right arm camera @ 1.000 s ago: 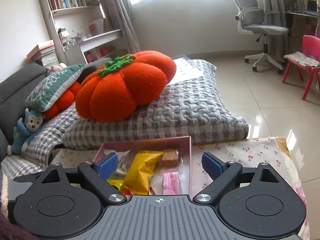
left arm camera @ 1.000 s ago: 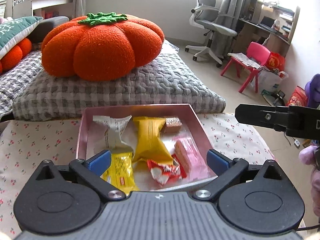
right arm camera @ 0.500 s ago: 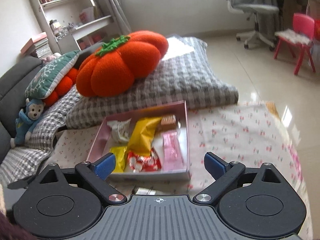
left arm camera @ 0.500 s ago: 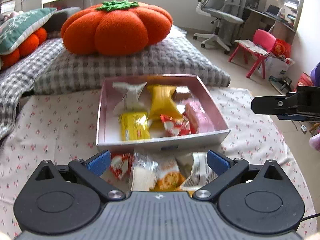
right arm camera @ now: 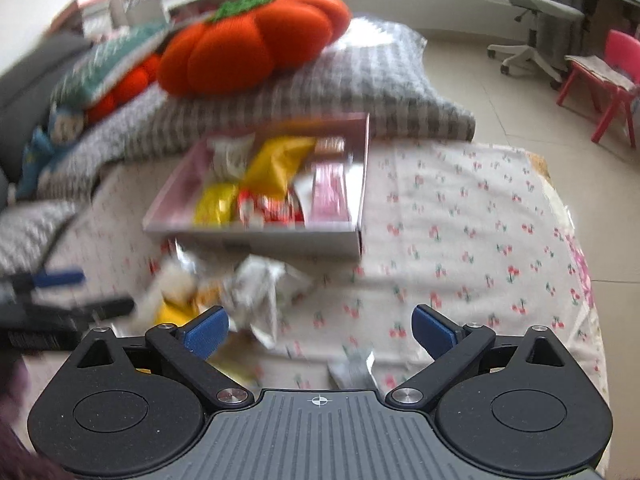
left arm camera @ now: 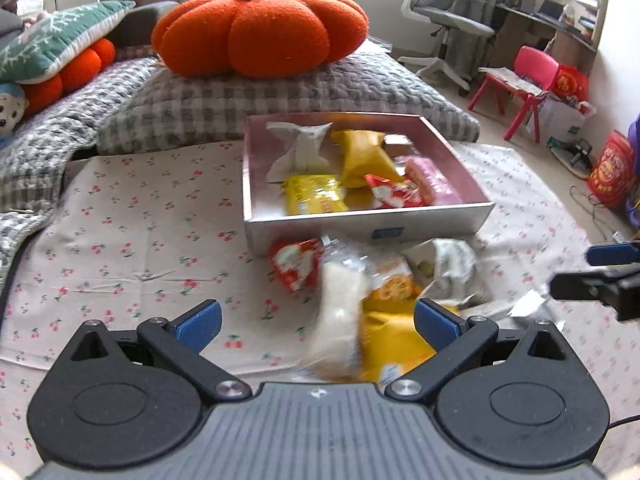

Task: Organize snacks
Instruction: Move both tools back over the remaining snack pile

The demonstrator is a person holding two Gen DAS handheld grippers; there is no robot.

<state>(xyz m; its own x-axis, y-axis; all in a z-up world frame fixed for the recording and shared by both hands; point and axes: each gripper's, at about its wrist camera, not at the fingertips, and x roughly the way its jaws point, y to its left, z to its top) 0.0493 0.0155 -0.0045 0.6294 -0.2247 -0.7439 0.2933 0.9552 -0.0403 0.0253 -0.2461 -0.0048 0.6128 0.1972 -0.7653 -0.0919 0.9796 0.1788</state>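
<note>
box (left arm camera: pixel 366 222) on cloth (left arm camera: pixel 132 236) | loose snacks (left arm camera: pixel 360 292) before box

Black tool (left arm camera: pixel 316 322) w/ blue pads (left arm camera: pixel 199 320), silver screws, ribbed grey body

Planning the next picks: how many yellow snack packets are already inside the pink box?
2. A flat yellow packet lies near the front wall of the pink box; a plump yellow packet lies behind it, mid-box. Others may be hidden underneath.

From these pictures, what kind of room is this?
Probably a living room or bedroom at home: a pumpkin cushion on grey bedding, an office chair at a desk, and bookshelves behind.
</note>
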